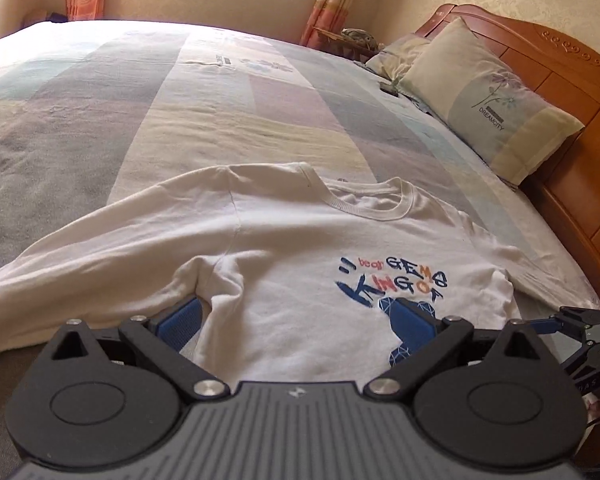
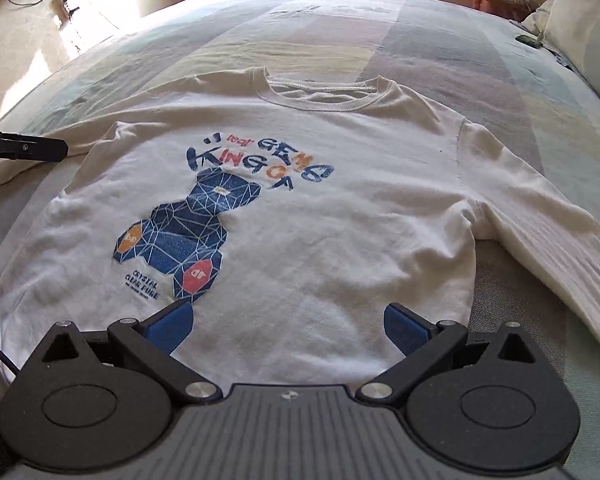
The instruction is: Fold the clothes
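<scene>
You are at the very start of the fold, by my reading: the white sweatshirt (image 2: 300, 208) lies face up and spread flat on the bed (image 2: 440, 40), filling the centre of the right wrist view, its collar toward the top of the frame and its hem toward the bottom; neither sleeve is turned in yet; one sleeve (image 2: 548, 232) trails down the right edge of that view, the other sleeve (image 1: 100, 248) runs to the lower left of the left wrist view; your right gripper (image 2: 286, 322) sits at the bottom centre over the hem, jaws spread wide, nothing between them; your left gripper (image 1: 300, 320) is likewise wide open and holds nothing, hovering at the bottom centre of its view over the armpit and the chest print (image 1: 396, 280); whether either pad touches the cloth I cannot tell; the next move probably calls for pinching a sleeve or shoulder and carrying it across the chest, so close on one layer only and keep the body flat; the pillows (image 1: 488, 92) at the upper right lie well apart from it
</scene>
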Motion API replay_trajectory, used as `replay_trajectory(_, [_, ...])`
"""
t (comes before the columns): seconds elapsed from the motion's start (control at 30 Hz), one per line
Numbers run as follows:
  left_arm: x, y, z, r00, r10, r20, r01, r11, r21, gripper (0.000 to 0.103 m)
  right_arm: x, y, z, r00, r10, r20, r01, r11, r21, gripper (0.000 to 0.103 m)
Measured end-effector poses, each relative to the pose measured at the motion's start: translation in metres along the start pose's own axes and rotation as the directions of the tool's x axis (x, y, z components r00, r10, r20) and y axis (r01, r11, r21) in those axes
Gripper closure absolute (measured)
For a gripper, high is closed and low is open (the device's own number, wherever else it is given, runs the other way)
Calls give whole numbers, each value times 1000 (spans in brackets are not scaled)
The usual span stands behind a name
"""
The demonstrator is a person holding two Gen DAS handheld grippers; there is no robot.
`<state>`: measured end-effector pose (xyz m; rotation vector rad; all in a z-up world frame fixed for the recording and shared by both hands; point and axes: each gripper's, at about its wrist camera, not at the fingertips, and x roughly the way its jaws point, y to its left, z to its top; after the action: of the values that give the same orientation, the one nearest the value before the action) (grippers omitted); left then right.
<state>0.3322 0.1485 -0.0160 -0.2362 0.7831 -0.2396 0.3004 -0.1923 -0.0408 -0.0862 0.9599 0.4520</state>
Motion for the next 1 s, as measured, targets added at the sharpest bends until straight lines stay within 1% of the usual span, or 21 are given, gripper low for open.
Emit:
replay_trajectory(0.07, [21,6,14,1000,-2,12,2,1000,-6,3,7,1,13,1000,-11,0,11,1000,18,0])
replay_trajectory(0.13, [41,12,23,1000,-8,14,8,1000,-19,3,17,7,23,1000,-16,-2,16,1000,10,0])
replay_trajectory(0.23, [66,25,21,999,-14,-38,11,998,-60,3,32,16,32,1000,-7,-22,7,1000,-1,0])
replay_trajectory(0.3, [68,33,9,997,0,-83,-7,996,-84,4,42,21,30,999,0,-51,-1,1000,-15,0])
replay_trajectory(0.43, [44,35,-11,994,-11,-107,4,998,-67,3,50,30,21,997,-41,-65,35,994,-101,0])
replay_trajectory(0.5, [30,39,-11,993,-2,-114,-9,996,-91,3,51,29,20,998,-43,-55,36,993,-114,0])
replay_trajectory(0.57, [14,49,-8,997,31,-74,-39,993,-110,3,53,29,21,998,-42,-48,37,993,-115,0])
replay_trajectory(0.63, [0,65,-4,997,75,-32,-79,986,-150,3,56,29,23,998,-45,-46,39,991,-124,0])
replay_trajectory(0.7, [-12,82,-4,992,124,-11,-123,972,-200,3,58,30,25,998,-47,-45,40,990,-133,0])
replay_trajectory(0.77, [-23,100,-8,983,182,3,-176,952,-252,3,60,30,27,998,-46,-48,39,990,-134,0])
replay_trajectory(0.83, [-34,116,-16,974,225,13,-210,930,-300,3,59,29,26,998,-46,-47,39,990,-136,0])
replay_trajectory(0.93, [-52,132,-31,965,261,38,-229,902,-365,3,59,30,26,997,-49,-51,41,990,-137,0])
replay_trajectory(1.0, [-64,141,-39,960,272,61,-227,892,-391,3,60,31,28,997,-55,-62,46,989,-138,0])
